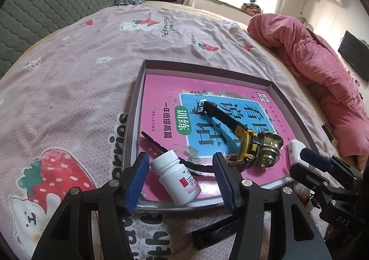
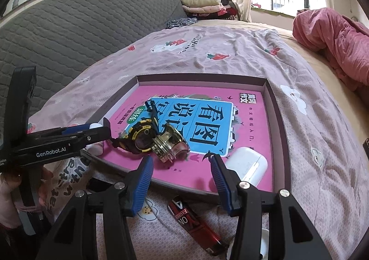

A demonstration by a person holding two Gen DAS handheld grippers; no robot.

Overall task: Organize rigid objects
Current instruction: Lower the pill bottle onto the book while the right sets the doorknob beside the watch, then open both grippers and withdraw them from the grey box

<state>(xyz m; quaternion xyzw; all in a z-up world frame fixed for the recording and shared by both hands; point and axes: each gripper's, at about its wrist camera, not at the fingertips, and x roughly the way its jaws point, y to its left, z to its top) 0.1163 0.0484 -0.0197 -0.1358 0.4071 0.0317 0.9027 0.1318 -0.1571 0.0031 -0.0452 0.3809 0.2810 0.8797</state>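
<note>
Between the left claw's (image 1: pixel 181 180) parted pads: pill bottle (image 1: pixel 177 179).

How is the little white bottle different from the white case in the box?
The white bottle is round with a ribbed screw cap and a label with a red patch; the white case is a plain, smooth rounded block. The bottle lies between the left gripper's open jaws; the case lies at the opposite corner. Both are white and inside the box.
</note>
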